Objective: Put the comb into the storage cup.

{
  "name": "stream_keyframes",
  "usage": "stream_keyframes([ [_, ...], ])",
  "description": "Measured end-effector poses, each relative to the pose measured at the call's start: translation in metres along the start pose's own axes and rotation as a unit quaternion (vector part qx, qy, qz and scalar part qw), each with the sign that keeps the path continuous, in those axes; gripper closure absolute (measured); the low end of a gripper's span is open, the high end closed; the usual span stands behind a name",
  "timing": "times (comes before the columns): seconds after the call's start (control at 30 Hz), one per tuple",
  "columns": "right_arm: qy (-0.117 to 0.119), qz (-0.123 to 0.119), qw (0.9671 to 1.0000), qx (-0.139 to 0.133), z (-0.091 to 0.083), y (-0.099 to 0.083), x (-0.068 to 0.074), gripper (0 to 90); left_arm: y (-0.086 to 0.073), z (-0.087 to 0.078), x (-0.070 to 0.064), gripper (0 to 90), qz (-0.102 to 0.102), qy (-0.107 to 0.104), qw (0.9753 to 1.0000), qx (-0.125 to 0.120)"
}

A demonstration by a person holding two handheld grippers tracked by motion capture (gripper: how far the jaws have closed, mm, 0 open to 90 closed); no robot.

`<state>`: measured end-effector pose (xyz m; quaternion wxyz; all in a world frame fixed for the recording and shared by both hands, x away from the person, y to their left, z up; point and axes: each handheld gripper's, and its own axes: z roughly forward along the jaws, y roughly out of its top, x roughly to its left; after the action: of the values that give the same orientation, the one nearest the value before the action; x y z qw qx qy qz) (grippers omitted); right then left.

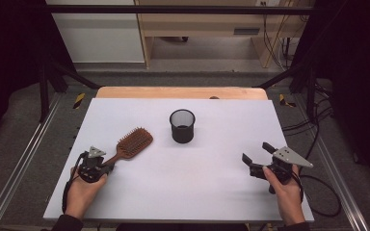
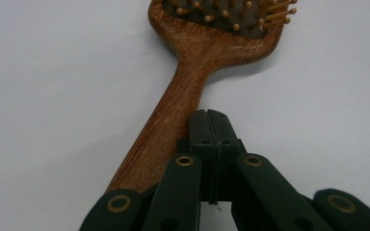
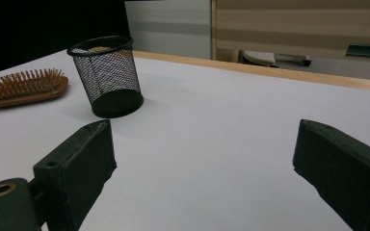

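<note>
stiff, light wooden brush (image 1: 134,143), best gripped at its handle, lies beside pressed-together left tongs (image 2: 208,115); right tongs (image 1: 259,154) gape apart.

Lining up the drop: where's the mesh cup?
High view: the mesh cup stands upright mid-table toward the far edge, right of the hairbrush.

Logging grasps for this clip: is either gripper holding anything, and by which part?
Nothing is held. The left gripper is shut beside the hairbrush handle; the right gripper is open.

Wooden hairbrush (image 1: 131,144) lies bristles-up; black mesh cup (image 1: 182,125) stands upright nearby.
</note>
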<state>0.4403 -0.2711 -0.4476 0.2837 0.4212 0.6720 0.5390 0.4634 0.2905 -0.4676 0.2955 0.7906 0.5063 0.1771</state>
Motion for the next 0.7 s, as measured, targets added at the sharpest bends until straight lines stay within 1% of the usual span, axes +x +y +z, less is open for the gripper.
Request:
stream_keyframes([
  [0.13, 0.000, 0.000, 1.0000, 0.000, 0.000, 0.000, 0.000, 7.8, 0.002, -0.001, 0.002, 90.0, 0.003, 0.000, 1.0000, 0.000],
  [0.2, 0.001, 0.000, 1.0000, 0.001, 0.000, 0.000, 0.000, 7.8, 0.007, -0.005, 0.003, 90.0, 0.012, -0.003, 0.9999, -0.006],
  [0.23, 0.001, -0.001, 1.0000, 0.001, 0.000, 0.000, 0.000, 7.8, 0.013, -0.010, 0.004, 90.0, 0.020, -0.006, 0.9997, -0.014],
  [0.27, 0.001, -0.001, 1.0000, 0.001, 0.000, 0.000, 0.000, 7.8, 0.013, -0.010, 0.004, 90.0, 0.020, -0.006, 0.9997, -0.014],
  [0.3, 0.001, -0.001, 1.0000, 0.001, 0.000, 0.000, 0.000, 7.8, 0.018, -0.015, 0.005, 90.0, 0.032, -0.005, 0.9993, -0.018],
  [0.4, 0.000, 0.000, 1.0000, 0.003, 0.000, -0.001, 0.000, 7.8, 0.032, -0.024, 0.008, 89.2, 0.060, 0.000, 0.9980, -0.023],
  [0.43, -0.001, 0.000, 1.0000, 0.004, 0.001, -0.001, 0.000, 7.7, 0.036, -0.027, 0.011, 83.6, 0.064, -0.003, 0.9975, -0.028],
  [0.47, -0.001, 0.000, 1.0000, 0.004, 0.001, -0.001, 0.000, 7.7, 0.038, -0.028, 0.012, 83.6, 0.069, -0.004, 0.9973, -0.026],
  [0.5, -0.002, 0.003, 1.0000, 0.005, 0.001, -0.002, 0.000, 7.7, 0.045, -0.033, 0.016, 78.5, 0.079, 0.002, 0.9965, -0.029],
  [0.53, -0.002, 0.003, 1.0000, 0.005, 0.001, -0.002, 0.000, 7.7, 0.045, -0.033, 0.016, 74.1, 0.079, 0.002, 0.9965, -0.029],
  [0.57, -0.003, 0.004, 1.0000, 0.005, 0.001, -0.002, 0.000, 7.7, 0.050, -0.035, 0.020, 68.7, 0.089, 0.001, 0.9955, -0.033],
  [0.6, -0.003, 0.004, 1.0000, 0.005, 0.001, -0.002, 0.000, 7.7, 0.050, -0.035, 0.020, 65.3, 0.089, 0.001, 0.9955, -0.033],
  [0.63, -0.003, 0.004, 1.0000, 0.007, 0.001, -0.002, 0.000, 7.7, 0.053, -0.037, 0.022, 60.1, 0.096, 0.005, 0.9948, -0.035],
  [0.67, -0.003, 0.004, 1.0000, 0.007, 0.001, -0.002, 0.000, 7.7, 0.055, -0.038, 0.023, 60.1, 0.100, 0.004, 0.9943, -0.035],
  [0.7, -0.004, 0.005, 0.9999, 0.008, 0.001, -0.002, 0.000, 7.6, 0.056, -0.037, 0.025, 47.7, 0.103, -0.002, 0.9941, -0.035],
])
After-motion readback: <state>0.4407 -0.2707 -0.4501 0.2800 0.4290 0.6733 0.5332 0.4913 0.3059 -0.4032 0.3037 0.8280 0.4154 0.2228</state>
